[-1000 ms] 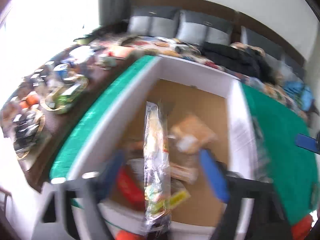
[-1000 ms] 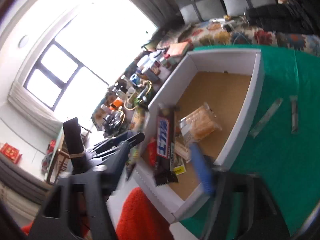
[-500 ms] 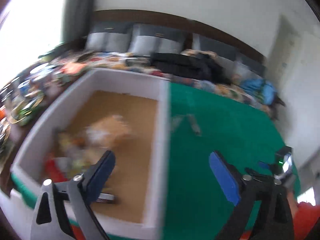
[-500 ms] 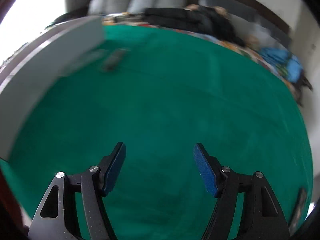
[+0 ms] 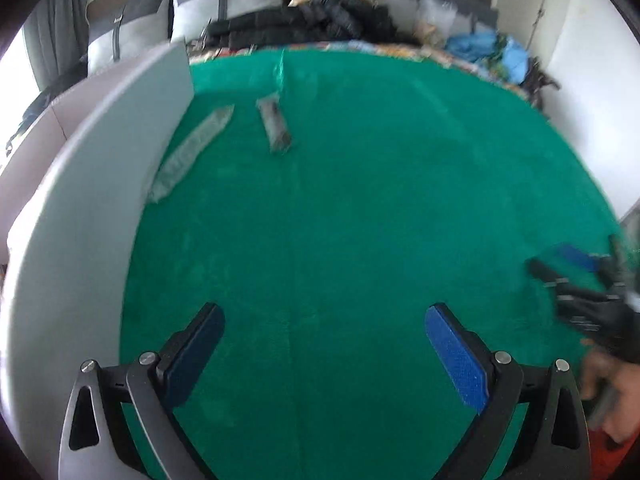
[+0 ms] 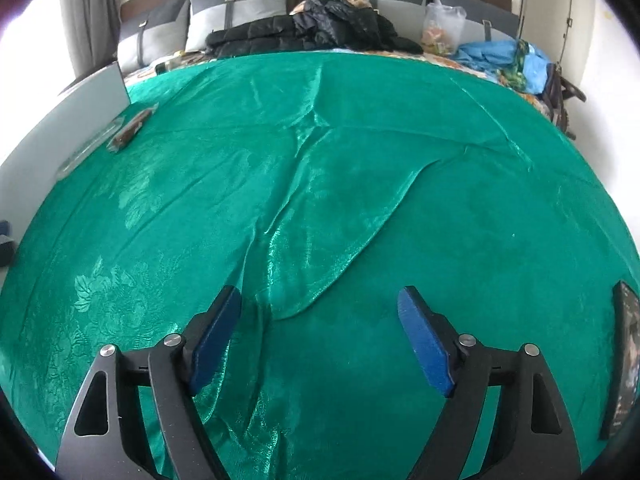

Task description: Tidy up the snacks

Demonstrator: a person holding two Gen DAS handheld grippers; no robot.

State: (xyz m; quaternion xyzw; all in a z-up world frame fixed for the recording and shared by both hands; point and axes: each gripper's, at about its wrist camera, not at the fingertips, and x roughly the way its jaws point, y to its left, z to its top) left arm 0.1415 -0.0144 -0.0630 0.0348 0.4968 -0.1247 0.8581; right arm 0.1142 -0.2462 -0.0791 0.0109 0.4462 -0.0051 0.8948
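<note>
A bed spread with a shiny, wrinkled green satin cloth (image 6: 360, 168) fills both views. At its head stand grey padded headboard cushions (image 6: 240, 12), and against them lies a heap of black quilted jackets (image 6: 312, 32), with a crumpled blue garment (image 6: 500, 56) off to the right.

Along the left side of the cloth rises the plain outer wall of a large white cardboard box (image 5: 100, 184); its inside cannot be seen from here.

The left tool (image 5: 324, 344) hangs over bare green cloth with its blue-padded jaws standing wide and nothing between them. The right tool (image 6: 320, 332) also points down at bare, creased cloth; its jaws are opening, and the gap between them holds nothing. In the left wrist view it shows as a blurred black shape at the far right edge, with a person's hand (image 5: 608, 392) below it.

Three snacks lie loose on the cloth. A long clear plastic snack packet (image 5: 192, 152) rests just beside the box wall, touching or nearly so (blur hides which). Near it, a little further from the box, lies a short dark wrapped bar (image 5: 276, 124). A flat dark rectangular packet (image 6: 622, 360) sits well apart from them, at the right edge of the right wrist view, its print too distorted to read.
</note>
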